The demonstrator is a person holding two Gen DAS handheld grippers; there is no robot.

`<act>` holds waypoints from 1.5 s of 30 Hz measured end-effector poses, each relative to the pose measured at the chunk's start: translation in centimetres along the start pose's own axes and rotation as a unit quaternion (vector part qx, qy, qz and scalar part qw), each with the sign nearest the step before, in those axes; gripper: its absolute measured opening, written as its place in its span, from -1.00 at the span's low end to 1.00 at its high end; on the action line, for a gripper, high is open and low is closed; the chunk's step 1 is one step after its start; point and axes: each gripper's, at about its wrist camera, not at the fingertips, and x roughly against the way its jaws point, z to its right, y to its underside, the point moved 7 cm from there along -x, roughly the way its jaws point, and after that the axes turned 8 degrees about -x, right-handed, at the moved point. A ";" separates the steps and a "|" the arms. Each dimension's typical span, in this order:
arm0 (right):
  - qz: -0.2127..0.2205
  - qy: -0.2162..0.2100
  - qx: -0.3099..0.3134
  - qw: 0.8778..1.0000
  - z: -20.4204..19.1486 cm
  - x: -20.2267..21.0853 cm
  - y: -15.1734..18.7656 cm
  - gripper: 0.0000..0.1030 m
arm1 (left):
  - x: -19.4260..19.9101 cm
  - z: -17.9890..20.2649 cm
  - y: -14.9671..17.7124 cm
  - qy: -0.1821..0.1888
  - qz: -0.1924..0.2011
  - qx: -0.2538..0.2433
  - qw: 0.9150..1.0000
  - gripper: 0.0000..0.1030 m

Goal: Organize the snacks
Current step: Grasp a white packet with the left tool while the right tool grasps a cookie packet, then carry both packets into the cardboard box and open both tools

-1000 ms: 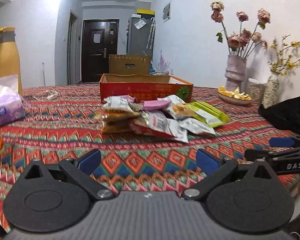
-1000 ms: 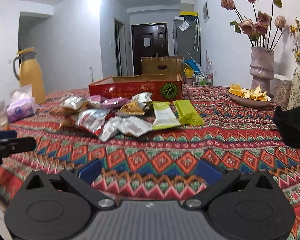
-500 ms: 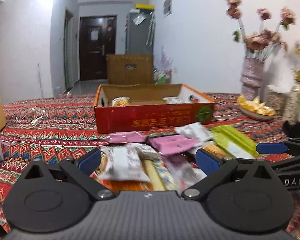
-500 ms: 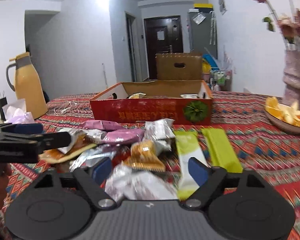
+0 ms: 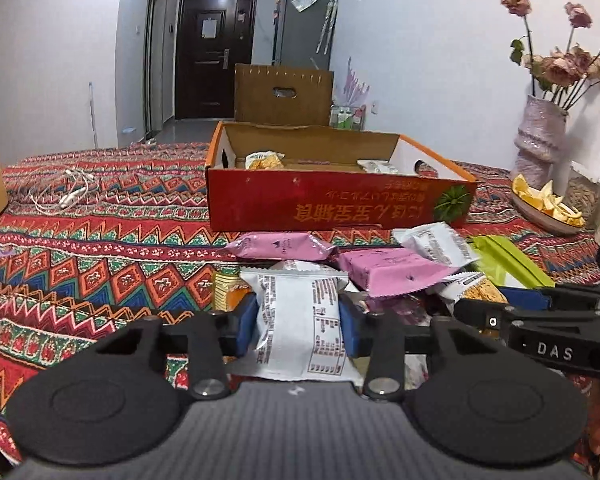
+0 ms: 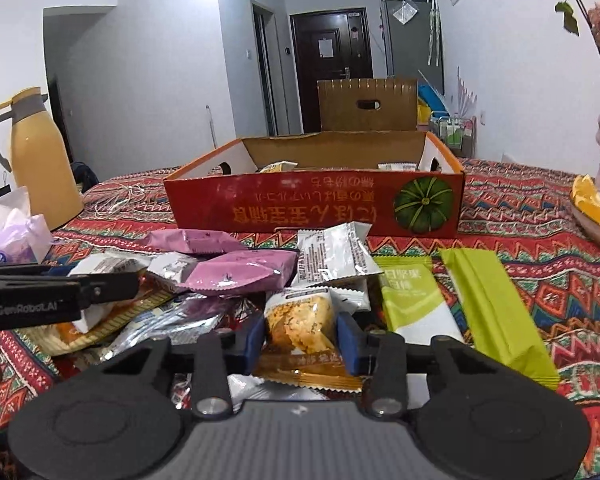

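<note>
A pile of snack packets lies on the patterned tablecloth in front of an open red cardboard box [image 5: 340, 204] [image 6: 312, 206] that holds a few packets. My left gripper [image 5: 298, 324] is shut on a white printed snack packet [image 5: 300, 320] at the near left of the pile. My right gripper [image 6: 300, 338] is shut on an orange-and-white snack packet [image 6: 302, 328] in the middle of the pile. Two pink packets [image 5: 388, 274] [image 6: 240, 270] and two green bars [image 6: 492, 304] lie nearby. Each gripper shows at the edge of the other's view.
A yellow thermos [image 6: 40, 160] and a tissue pack [image 6: 16, 236] stand at the left. White earphones [image 5: 66, 192] lie on the cloth. A vase of flowers [image 5: 540, 136] and a dish of orange pieces [image 5: 544, 204] stand at the right.
Both grippers moved forward into the snack pile and closed, the left on the white packet, the right on the orange-and-white packet.
</note>
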 end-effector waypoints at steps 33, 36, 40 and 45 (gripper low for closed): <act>0.047 0.023 -0.020 0.998 1.7 19.8 8.7 -0.29 | 17.5 7.5 5.4 0.012 0.025 0.012 1.000 -0.18; 0.050 0.023 -0.019 0.998 1.8 19.4 8.1 -0.29 | 17.0 7.3 4.7 0.012 0.026 0.009 1.000 -0.18; 0.051 0.014 -0.013 0.998 1.9 18.2 6.3 -0.29 | 15.6 6.7 2.7 0.015 0.035 0.010 0.999 -0.18; 0.062 0.013 0.001 0.998 2.1 16.0 3.4 -0.29 | 13.3 5.9 -0.8 0.013 0.054 0.004 0.998 -0.18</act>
